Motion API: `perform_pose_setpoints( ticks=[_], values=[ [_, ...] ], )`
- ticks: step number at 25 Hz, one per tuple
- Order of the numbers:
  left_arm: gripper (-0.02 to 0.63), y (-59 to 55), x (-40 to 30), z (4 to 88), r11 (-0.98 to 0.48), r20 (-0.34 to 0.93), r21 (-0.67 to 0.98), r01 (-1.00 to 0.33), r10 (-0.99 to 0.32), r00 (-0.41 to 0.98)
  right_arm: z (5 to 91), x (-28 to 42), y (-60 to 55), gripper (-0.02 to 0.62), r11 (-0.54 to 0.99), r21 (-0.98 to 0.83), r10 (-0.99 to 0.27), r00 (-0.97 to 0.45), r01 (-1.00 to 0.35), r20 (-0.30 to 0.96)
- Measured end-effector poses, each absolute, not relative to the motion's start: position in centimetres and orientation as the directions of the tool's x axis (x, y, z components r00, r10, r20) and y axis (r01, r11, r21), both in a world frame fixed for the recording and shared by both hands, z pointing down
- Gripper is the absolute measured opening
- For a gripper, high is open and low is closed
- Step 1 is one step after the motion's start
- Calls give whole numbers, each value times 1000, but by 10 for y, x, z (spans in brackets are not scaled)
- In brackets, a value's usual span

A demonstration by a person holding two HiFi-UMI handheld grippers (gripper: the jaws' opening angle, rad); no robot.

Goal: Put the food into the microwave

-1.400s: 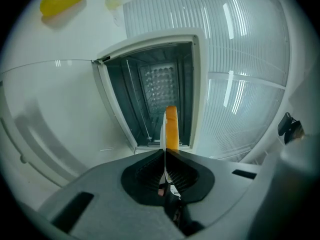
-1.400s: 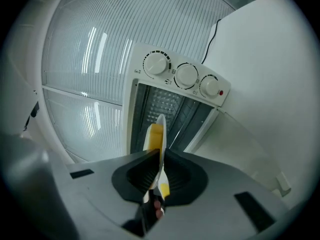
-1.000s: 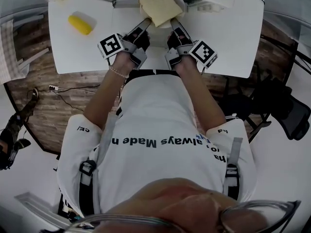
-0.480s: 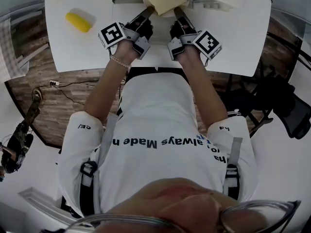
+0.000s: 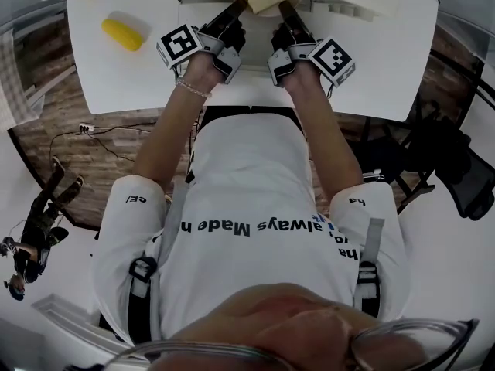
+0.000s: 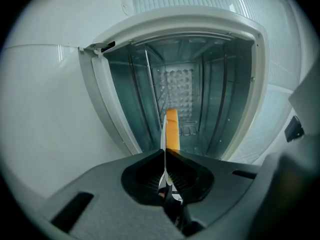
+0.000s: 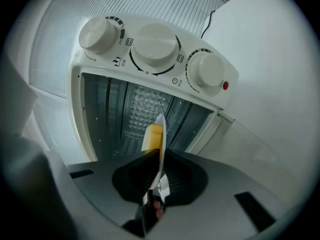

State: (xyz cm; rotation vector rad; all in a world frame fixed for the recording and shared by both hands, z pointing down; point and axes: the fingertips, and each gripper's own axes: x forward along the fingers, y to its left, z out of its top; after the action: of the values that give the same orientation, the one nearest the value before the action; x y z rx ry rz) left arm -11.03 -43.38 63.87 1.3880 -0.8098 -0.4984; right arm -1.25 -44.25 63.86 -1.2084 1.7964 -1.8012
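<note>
Yellow food (image 6: 171,126) on thin white plate (image 7: 160,121): at the mouth of the white three-knob microwave (image 7: 150,74), partly inside. Left claw (image 6: 164,155) and right claw (image 7: 159,159) each clamped on opposite rims, likely for level carriage above the white bench (image 5: 116,76).

The person wore a white short-sleeved T-shirt (image 5: 247,176) with dark lettering across the front. Grey harness straps (image 5: 372,242) with black buckles ran over both shoulders. A thin beaded bracelet (image 5: 191,90) circled the left wrist. Thin-rimmed spectacles (image 5: 410,338) showed at the lower edge. The left tool (image 5: 233,9) and the right tool (image 5: 285,11) each carried a white cube (image 5: 178,45) with black square markers.
</note>
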Motion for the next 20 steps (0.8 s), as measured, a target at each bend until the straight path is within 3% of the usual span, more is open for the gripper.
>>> perform_pose_setpoints(
  ticks=[20],
  values=[
    [14,-458,-114,634,152,216,976,-156,-776,593,634,-33,-441,37,-150,-958,-739,-616,-244,273]
  ],
)
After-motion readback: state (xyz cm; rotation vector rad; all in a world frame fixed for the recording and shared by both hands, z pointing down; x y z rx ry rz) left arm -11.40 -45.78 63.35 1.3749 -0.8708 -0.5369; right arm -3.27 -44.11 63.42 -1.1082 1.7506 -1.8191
